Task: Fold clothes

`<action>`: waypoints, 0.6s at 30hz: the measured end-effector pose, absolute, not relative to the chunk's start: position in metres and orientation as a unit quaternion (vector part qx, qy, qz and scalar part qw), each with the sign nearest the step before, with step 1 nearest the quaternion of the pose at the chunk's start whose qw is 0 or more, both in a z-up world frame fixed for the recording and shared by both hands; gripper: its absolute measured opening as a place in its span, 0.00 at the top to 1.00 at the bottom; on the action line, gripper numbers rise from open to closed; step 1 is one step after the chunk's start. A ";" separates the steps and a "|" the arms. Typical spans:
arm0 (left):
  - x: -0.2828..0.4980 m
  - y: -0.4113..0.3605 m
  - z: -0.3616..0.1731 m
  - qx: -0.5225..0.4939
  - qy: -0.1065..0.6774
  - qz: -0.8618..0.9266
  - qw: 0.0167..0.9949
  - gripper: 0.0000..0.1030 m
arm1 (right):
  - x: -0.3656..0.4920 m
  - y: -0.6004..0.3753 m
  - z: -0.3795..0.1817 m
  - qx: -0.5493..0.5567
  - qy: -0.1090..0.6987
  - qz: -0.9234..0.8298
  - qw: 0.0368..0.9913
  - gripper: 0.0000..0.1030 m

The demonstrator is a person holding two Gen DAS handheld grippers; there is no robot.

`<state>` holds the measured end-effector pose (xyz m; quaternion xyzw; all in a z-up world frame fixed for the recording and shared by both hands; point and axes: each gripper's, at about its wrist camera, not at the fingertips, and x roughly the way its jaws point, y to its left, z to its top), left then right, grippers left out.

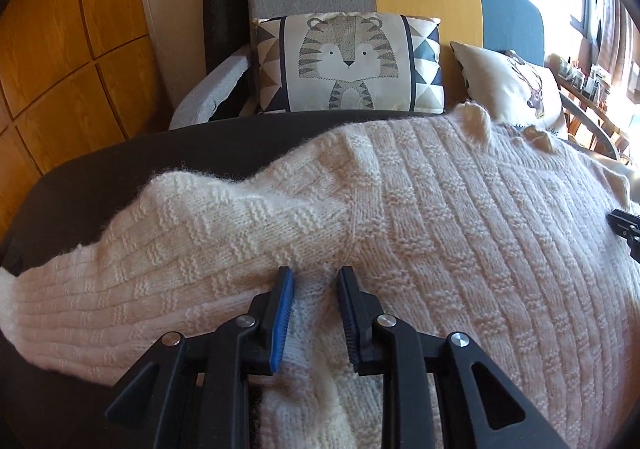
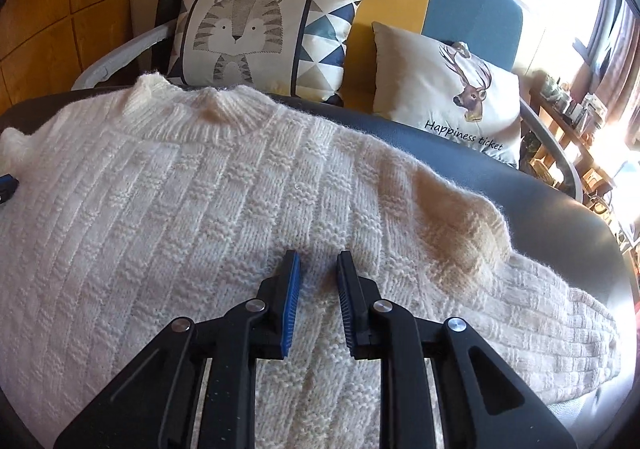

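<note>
Both your left gripper (image 1: 314,275) and right gripper (image 2: 318,261) sit narrowly parted, pinching ridges of the white sweater (image 2: 160,209)

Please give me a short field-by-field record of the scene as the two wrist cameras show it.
garment: cream knit sweater, spread flat, collar toward the sofa
surface: dark round table
left tool: over the left armpit seam, jaws slightly apart with knit between them; grip not clear
right tool: over the right armpit area, same stance
background: tiger cushion, deer cushion
</note>
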<state>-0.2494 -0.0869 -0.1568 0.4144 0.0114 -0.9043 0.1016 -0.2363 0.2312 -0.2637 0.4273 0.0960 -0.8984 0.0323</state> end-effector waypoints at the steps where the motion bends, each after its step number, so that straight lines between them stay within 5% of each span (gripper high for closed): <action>1: -0.251 -0.086 -0.157 0.413 0.008 -0.905 0.103 0.77 | -0.238 0.232 -0.264 0.426 0.096 -0.899 0.033 0.80; 8: -0.257 -0.088 -0.159 0.408 0.013 -0.907 0.099 0.77 | -0.246 0.238 -0.265 0.422 0.083 -0.902 0.043 0.79; 11: -0.256 -0.095 -0.156 0.415 0.036 -0.905 0.081 0.77 | -0.241 0.245 -0.258 0.438 0.064 -0.895 0.052 0.71; 18: -0.180 -0.100 -0.128 0.404 0.115 -0.907 -0.008 0.78 | -0.132 0.257 -0.221 0.442 -0.027 -0.892 0.087 0.68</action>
